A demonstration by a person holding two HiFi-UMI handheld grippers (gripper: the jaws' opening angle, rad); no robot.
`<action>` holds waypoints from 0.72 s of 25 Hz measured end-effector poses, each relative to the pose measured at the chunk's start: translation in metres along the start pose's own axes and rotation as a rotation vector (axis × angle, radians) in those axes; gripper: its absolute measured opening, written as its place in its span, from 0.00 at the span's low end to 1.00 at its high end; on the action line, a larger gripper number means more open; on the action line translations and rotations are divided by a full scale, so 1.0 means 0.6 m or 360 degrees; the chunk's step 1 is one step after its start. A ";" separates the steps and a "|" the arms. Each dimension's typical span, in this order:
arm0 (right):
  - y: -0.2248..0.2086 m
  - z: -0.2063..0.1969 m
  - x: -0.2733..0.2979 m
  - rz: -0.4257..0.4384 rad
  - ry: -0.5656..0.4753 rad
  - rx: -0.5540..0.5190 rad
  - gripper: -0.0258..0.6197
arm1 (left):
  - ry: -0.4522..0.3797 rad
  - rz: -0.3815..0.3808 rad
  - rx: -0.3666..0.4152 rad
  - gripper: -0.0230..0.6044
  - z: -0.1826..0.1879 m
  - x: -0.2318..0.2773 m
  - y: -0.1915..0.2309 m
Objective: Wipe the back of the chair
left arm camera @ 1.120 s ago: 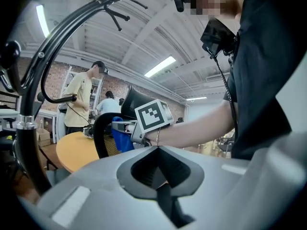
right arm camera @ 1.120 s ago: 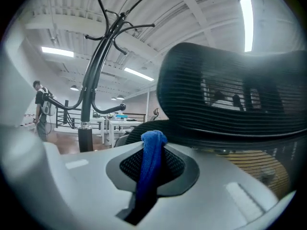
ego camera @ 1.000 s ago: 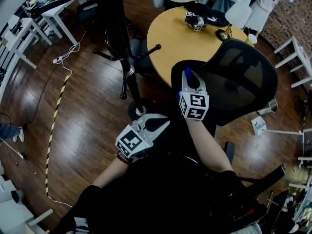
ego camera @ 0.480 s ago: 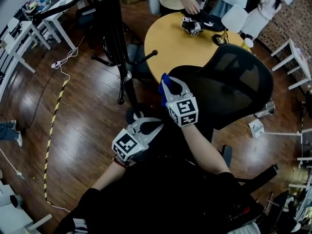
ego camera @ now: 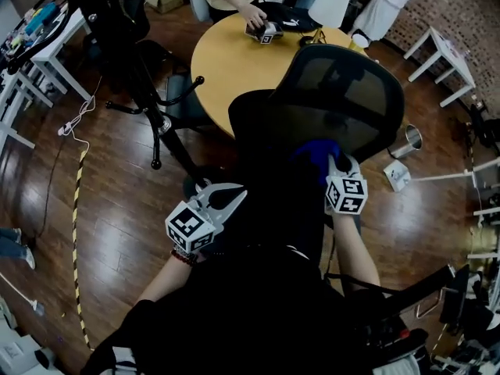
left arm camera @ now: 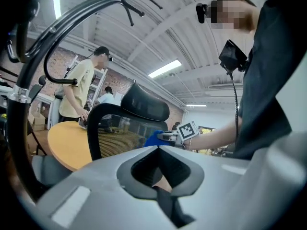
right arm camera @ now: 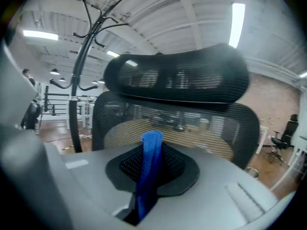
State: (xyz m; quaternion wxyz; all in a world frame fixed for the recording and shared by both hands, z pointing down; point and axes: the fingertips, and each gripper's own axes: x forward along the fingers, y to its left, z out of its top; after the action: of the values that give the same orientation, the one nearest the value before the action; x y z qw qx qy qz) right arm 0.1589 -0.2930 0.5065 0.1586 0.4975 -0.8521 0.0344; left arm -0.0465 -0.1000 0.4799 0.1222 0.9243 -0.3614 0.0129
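The black mesh chair back (ego camera: 351, 84) stands before me, its headrest (right arm camera: 177, 78) on top. My right gripper (ego camera: 328, 156) is shut on a blue cloth (ego camera: 315, 150) and holds it against the lower rear of the mesh. In the right gripper view the cloth (right arm camera: 151, 162) sticks up between the jaws, right in front of the mesh (right arm camera: 192, 128). My left gripper (ego camera: 237, 194) hovers low and to the left, away from the chair, shut with nothing in it. The left gripper view shows the chair back (left arm camera: 115, 133) from the side, with the cloth (left arm camera: 154, 139) on it.
A round yellow table (ego camera: 226, 61) sits just behind the chair, and a person's hand (ego camera: 254, 14) handles a device on it. A black stand (ego camera: 148, 92) rises at the left, white tables (ego camera: 31, 61) beyond it. A silver bin (ego camera: 408, 141) is at the right.
My right gripper carried the blue cloth from the left edge of the chair back across to its lower right part. The left gripper has barely moved.
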 end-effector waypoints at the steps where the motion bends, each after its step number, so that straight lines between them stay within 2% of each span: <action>1: -0.045 -0.007 -0.023 -0.0093 0.0004 0.0031 0.10 | -0.0008 -0.0029 -0.0002 0.05 0.007 0.010 -0.010; 5: -0.167 -0.030 -0.114 -0.0334 -0.0010 0.0145 0.10 | 0.0004 -0.0128 0.0063 0.05 0.018 0.029 -0.046; 11: -0.261 -0.024 -0.161 -0.0550 -0.0050 0.0154 0.10 | 0.0027 -0.0093 0.0017 0.05 0.010 0.015 -0.048; 14: -0.279 -0.006 -0.159 -0.0604 -0.0099 0.0200 0.10 | 0.0028 -0.0051 -0.0040 0.05 0.016 0.007 -0.045; 18: -0.271 0.009 -0.150 -0.0575 -0.0119 0.0186 0.10 | 0.0032 -0.0051 -0.0049 0.05 0.016 0.006 -0.049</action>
State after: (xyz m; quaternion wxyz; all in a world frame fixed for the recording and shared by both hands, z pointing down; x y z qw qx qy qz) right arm 0.3380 -0.3004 0.4577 0.1013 0.6516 -0.7509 0.0362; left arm -0.0248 -0.0839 0.4646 0.1402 0.9277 -0.3456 0.0147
